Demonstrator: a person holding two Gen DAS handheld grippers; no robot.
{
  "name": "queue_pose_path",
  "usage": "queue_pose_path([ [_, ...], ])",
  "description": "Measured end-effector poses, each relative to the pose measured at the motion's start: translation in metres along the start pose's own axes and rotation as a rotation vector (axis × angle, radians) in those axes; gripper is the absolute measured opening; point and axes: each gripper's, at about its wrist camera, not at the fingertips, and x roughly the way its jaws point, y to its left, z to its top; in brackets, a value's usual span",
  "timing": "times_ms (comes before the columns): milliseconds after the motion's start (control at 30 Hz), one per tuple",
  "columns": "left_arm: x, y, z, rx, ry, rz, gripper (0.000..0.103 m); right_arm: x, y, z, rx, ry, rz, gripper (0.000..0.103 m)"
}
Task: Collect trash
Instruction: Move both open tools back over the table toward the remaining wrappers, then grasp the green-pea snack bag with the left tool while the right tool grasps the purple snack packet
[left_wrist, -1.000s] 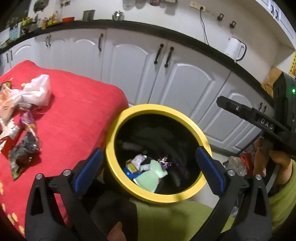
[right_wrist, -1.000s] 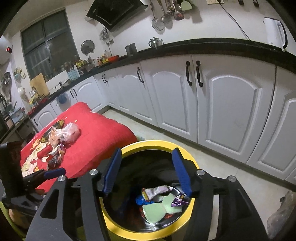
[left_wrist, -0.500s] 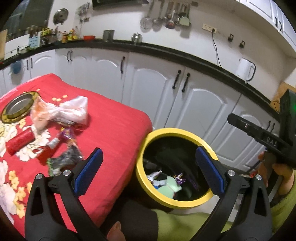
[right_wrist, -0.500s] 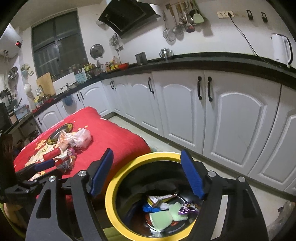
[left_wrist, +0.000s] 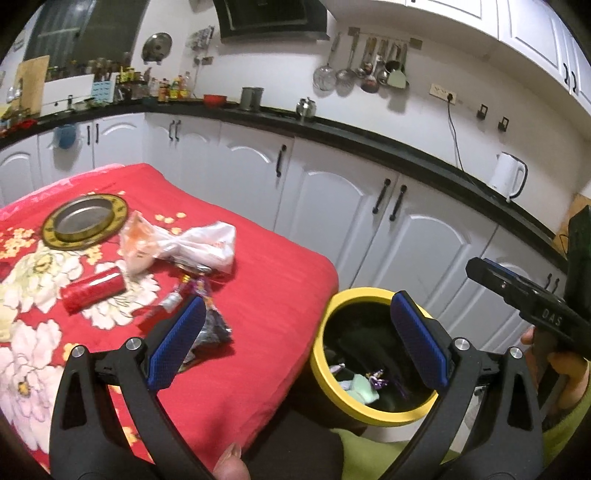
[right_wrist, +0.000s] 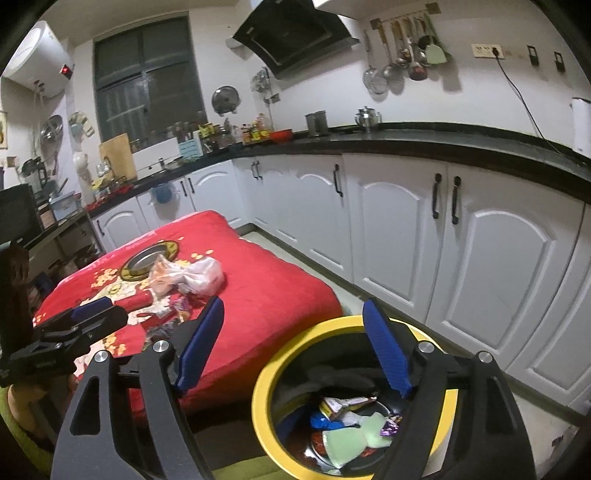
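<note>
Bin: the yellow-rimmed bin (right_wrist: 258, 402) stands on the floor just off the near right corner of the tabletop (left_wrist: 273, 295), so that I can carry trash over that edge in one short swing.
Bin contents: wrappers (right_wrist: 347, 424) lie at the bottom, a pale green piece among them.
Remaining trash: a white plastic bag (left_wrist: 199, 243), a red roll (left_wrist: 92, 290) and dark foil wrappers (left_wrist: 212, 325) lie together mid-tabletop, toward the left; by my judgement these are still to be collected.
Dish: a gold-rimmed metal dish (left_wrist: 48, 230) sits near the far left edge; I cannot tell whether it counts as trash.
Left hand-held gripper (left_wrist: 295, 339): spread wide and empty, aimed between the wrappers and the bin.
Right hand-held gripper (right_wrist: 295, 347): its jaws have just been opening and stand apart, with nothing between them, above the bin's rim.
Writing: the side of my right hand-held gripper reads "DAS"; the wrapper print is too small to read.
</note>
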Motion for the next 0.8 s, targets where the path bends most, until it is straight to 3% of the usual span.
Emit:
queue_pose_path([
  [400,-0.023,0.035,0.006,-0.013,-0.018,0.079,0.092,0.002,0.040,0.010,-0.059,0.004,0.073,0.077],
  [800,-0.032,0.073,0.001,-0.010,0.024,0.135,0.092,0.022,0.074,0.022,-0.120,0.026,0.147,0.077],
])
